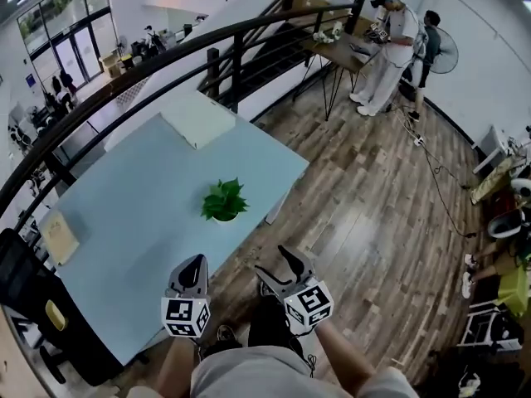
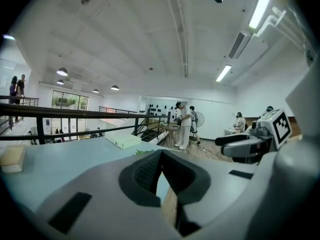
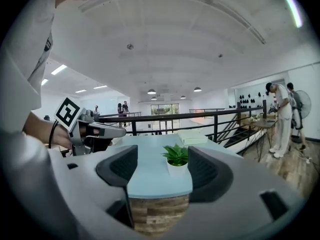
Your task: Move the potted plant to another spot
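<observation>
A small potted plant (image 1: 224, 201) with green leaves in a white pot stands upright near the right edge of the light blue table (image 1: 124, 214). Both grippers hover short of the table's near edge, well apart from the pot. My left gripper (image 1: 197, 261) points at the table to the left of the plant with its jaws together and nothing in them; in its own view (image 2: 161, 156) only leaf tips (image 2: 145, 152) show above the pads. My right gripper (image 1: 278, 265) is open and empty. In the right gripper view (image 3: 160, 163) the plant (image 3: 176, 158) appears between the pads, some way ahead.
A flat white box (image 1: 197, 118) lies at the table's far end and a tan notebook (image 1: 58, 235) near its left edge. A black railing (image 1: 166, 56) runs behind the table. A dark chair (image 1: 33, 305) stands at left. Wooden floor (image 1: 365, 222) lies at right; people (image 1: 390, 48) stand at a far desk.
</observation>
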`<state>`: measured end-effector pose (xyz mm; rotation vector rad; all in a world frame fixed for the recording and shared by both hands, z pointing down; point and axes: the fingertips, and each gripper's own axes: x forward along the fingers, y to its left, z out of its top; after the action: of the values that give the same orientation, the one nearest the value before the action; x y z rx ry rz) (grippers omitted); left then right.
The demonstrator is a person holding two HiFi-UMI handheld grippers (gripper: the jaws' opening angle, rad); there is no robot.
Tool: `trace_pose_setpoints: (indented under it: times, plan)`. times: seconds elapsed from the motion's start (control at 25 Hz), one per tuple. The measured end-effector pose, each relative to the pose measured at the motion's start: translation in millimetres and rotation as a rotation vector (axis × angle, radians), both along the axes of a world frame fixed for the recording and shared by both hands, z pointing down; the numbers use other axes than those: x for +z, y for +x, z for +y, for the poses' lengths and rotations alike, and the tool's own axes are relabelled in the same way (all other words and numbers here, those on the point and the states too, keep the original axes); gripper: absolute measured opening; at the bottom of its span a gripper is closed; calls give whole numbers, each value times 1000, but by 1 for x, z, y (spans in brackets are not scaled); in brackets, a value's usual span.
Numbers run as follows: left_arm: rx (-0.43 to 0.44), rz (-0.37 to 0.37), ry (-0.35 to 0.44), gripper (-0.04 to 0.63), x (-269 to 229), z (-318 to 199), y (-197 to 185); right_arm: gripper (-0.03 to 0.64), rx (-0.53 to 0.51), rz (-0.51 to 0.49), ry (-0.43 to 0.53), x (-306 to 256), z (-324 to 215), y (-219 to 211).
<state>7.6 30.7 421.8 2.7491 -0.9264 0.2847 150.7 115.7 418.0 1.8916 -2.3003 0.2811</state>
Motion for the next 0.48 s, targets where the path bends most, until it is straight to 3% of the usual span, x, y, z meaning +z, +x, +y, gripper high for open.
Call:
trace_pose_setpoints:
  times: [0.28, 0.48]
  plan:
    - [-237, -30, 2, 11, 3, -77, 23, 342, -228, 31, 27, -6, -91, 55]
    - [-378, -58, -11, 11, 12, -104, 37, 354, -371, 35, 51, -10, -131, 95]
